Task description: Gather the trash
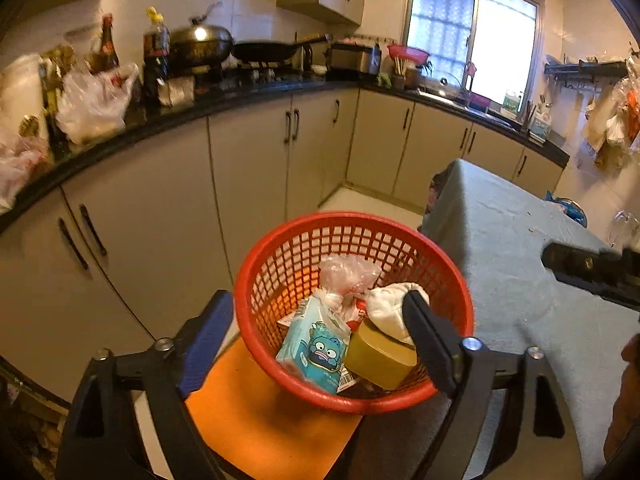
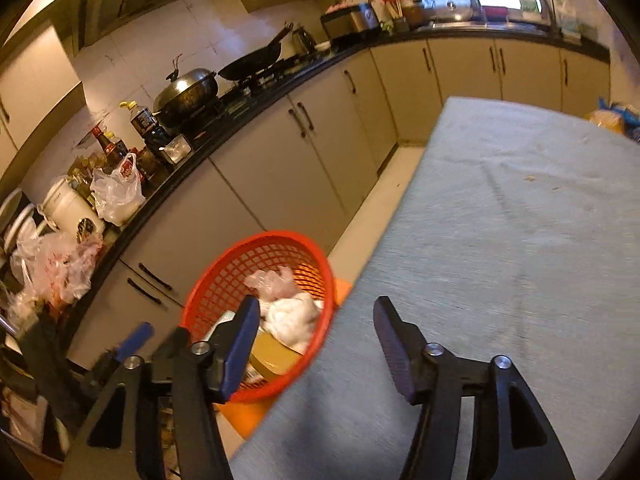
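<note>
A red mesh basket (image 1: 354,312) stands on an orange seat (image 1: 256,412) at the desk's (image 1: 516,264) left edge. The left gripper (image 1: 316,332), fingers spread, straddles the basket's rim. Only the left view shows a blue cartoon tissue pack (image 1: 314,346) at 6 o'clock inside, beside a gold box (image 1: 378,354), white cloth (image 1: 390,308) and pink bag (image 1: 348,272). The right gripper (image 2: 316,340) hovers empty, fingers spread, over the desk edge.
</note>
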Demonstrator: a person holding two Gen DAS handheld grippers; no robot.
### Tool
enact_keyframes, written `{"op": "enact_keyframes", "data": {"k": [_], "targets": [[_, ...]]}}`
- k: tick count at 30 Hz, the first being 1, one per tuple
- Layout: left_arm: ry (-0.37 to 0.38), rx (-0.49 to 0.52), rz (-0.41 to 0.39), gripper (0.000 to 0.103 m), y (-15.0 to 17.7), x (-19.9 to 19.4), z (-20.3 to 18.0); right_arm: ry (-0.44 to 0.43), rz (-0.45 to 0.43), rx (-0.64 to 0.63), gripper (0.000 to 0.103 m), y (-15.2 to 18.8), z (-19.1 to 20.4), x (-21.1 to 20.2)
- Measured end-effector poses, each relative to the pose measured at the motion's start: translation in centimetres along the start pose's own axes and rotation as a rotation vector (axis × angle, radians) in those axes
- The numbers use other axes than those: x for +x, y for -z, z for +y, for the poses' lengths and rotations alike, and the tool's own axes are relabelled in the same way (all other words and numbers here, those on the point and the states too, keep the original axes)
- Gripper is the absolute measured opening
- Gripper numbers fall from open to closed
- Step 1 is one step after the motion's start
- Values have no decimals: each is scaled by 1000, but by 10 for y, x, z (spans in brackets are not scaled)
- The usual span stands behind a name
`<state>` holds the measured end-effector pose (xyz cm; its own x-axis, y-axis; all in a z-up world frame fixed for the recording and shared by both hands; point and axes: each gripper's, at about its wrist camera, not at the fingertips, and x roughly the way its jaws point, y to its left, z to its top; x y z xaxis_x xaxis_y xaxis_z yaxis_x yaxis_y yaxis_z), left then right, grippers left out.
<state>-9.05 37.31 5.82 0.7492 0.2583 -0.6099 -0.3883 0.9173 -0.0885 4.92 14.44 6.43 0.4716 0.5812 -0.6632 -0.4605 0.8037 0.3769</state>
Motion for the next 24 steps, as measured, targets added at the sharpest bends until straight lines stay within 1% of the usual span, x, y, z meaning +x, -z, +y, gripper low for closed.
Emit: {"op": "enact_keyframes", "data": {"k": [1, 3, 5, 6, 9, 13, 14, 16, 18, 20, 24], "targets": [[-25, 10, -23, 89, 1, -9, -4, 15, -9, -13, 69, 4, -2, -7], [-57, 24, -42, 92, 3, -24, -11, 40, -25, -32, 71, 14, -6, -21], [-84, 38, -61, 93, 7, -39, -18, 64, -42, -57, 75, 26, -8, -37], [-102, 47, -73, 98, 10, -48, -22, 79, -53, -71, 78, 32, -9, -44], [-159, 88, -110, 103, 22, -71, -38, 136, -97, -118, 81, 54, -12, -72], [-226, 171, -107, 103, 39, -88, -59, 192, -149, -154, 86, 80, -21, -106], [-231, 184, -105, 103, 43, -90, -62, 208, -156, -160, 86, 87, -22, -112], [-210, 204, -116, 103, 53, -97, -67, 238, -172, -169, 88, 102, -26, -125], [-206, 210, -112, 103, 59, -101, -68, 262, -181, -174, 89, 113, -28, -134], [-198, 192, -119, 103, 67, -108, -67, 290, -190, -172, 91, 124, -29, -142], [-191, 168, -139, 103, 77, -120, -64, 318, -215, -184, 94, 139, -23, -151]]}}
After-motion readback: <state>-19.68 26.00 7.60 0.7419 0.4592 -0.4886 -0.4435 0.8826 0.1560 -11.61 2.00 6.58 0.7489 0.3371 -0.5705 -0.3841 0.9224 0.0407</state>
